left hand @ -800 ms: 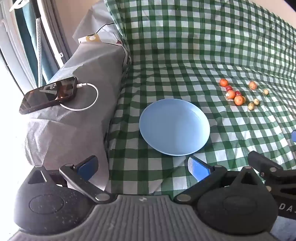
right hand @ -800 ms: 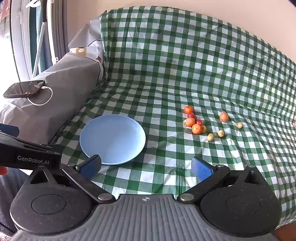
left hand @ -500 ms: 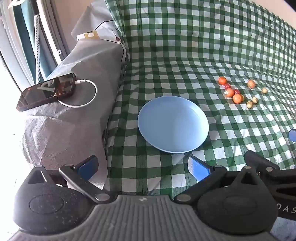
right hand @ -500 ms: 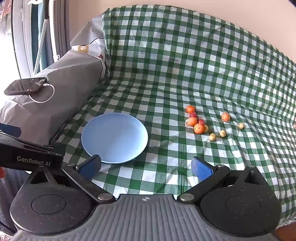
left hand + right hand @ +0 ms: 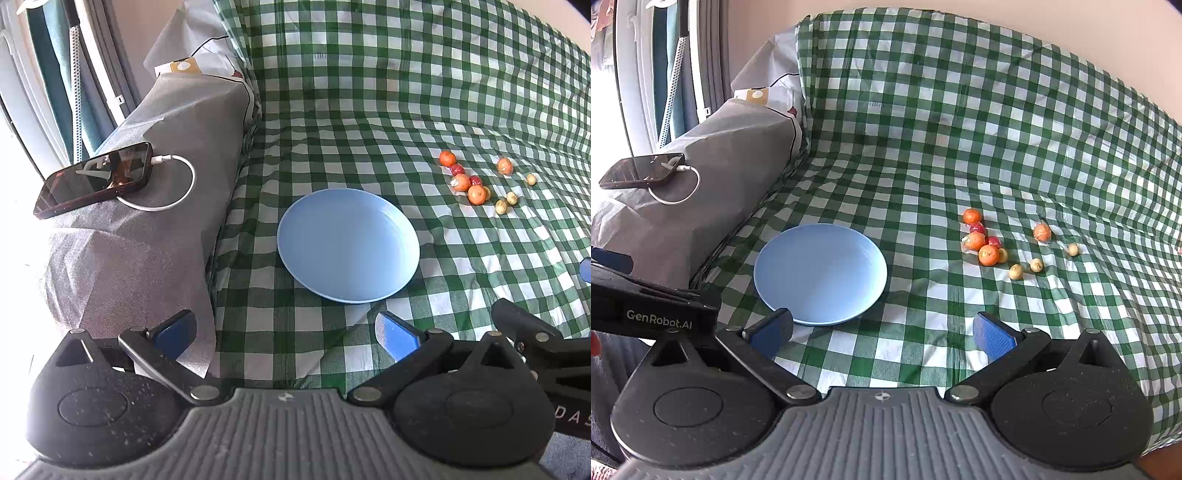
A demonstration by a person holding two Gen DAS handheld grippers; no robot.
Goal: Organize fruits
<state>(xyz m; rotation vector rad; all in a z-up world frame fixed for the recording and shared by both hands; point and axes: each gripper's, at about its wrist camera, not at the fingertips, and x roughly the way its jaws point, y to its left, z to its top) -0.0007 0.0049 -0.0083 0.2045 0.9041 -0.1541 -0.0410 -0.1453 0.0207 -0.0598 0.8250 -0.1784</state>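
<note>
Looking at this, nothing's really been sorted yet. Both tools sit low at the near edge of the checked cloth [image 5: 923,155], and neither one has anything in it. The left tool [image 5: 284,332] has its blue pads spread wide apart, with only cloth between them, and the right tool [image 5: 882,332] is spread wide too, also carrying nothing.

The plate [image 5: 820,273] is just ahead of the right tool, a bit to its left, and it's bare, not a single fruit on it. From the left tool it's ahead and a bit right [image 5: 349,245].

All the fruits [image 5: 988,254] lie loose on the cloth, ahead and to the right of both tools, well apart from the plate. I count four orange ones, two small red ones tucked in the cluster and four little pale ones trailing off to the right. One orange [image 5: 1042,232] sits off on its own, and some look wrapped in clear film, hard to be sure.

So pretty much the whole job is left: every piece presumably still needs picking up and moving to the plate. The right tool looks better placed to start. A phone [image 5: 94,179] on a cable lies on the grey cover off to the left.
</note>
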